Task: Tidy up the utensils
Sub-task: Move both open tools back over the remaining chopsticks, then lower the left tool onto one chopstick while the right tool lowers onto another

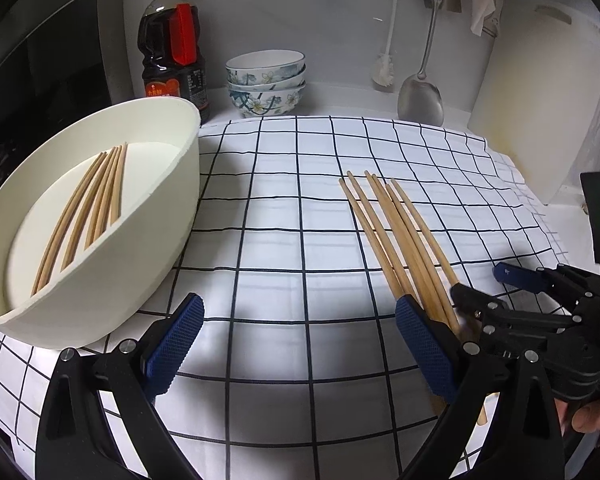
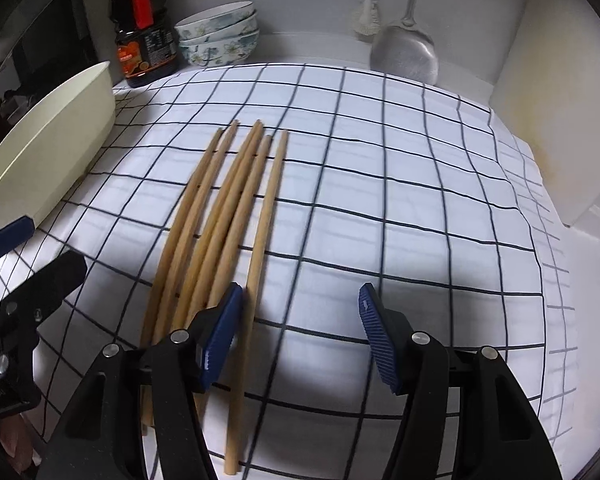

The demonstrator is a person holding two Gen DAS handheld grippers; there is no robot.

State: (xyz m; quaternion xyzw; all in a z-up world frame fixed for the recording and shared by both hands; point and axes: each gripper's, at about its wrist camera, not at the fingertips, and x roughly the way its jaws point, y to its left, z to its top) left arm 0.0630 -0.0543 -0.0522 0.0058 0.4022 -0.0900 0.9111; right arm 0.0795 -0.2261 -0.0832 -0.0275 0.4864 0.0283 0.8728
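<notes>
Nearest the lens in each wrist view are the black arms and blue ribbed pads of the gripper itself. The left gripper (image 1: 300, 344) has its jaws spread wide with nothing between them, hanging over the checked cloth (image 1: 300, 240) between the tub and the loose chopsticks. The right gripper (image 2: 300, 332) also has its jaws wide apart and grips nothing; its left pad sits over the thick ends of the loose chopsticks (image 2: 220, 216), and the rightmost stick lies just inside the gap, though whether the pad touches the wood is hard to tell.

The white cloth with dark grid lines covers most of the counter (image 1: 340, 100). On its left edge stands a big cream tub (image 1: 100, 280), tilted in the fisheye view, with a bundle of five or so chopsticks in the tub (image 1: 88, 208) lying fanned on its floor. A pale cutting board (image 1: 540, 100) leans against the wall at far right. At the back left stands a dark sauce bottle (image 1: 172, 48) with a red cap and handle, and just beside it a stack of flowered bowls (image 1: 266, 80). A metal spatula (image 1: 420, 96) and a white brush (image 1: 382, 68) hang at the back wall, their heads reaching down to the counter.

The loose sticks, six or so, lie on the cloth right of centre, thin tips pointing toward the back wall, fanned slightly apart.
</notes>
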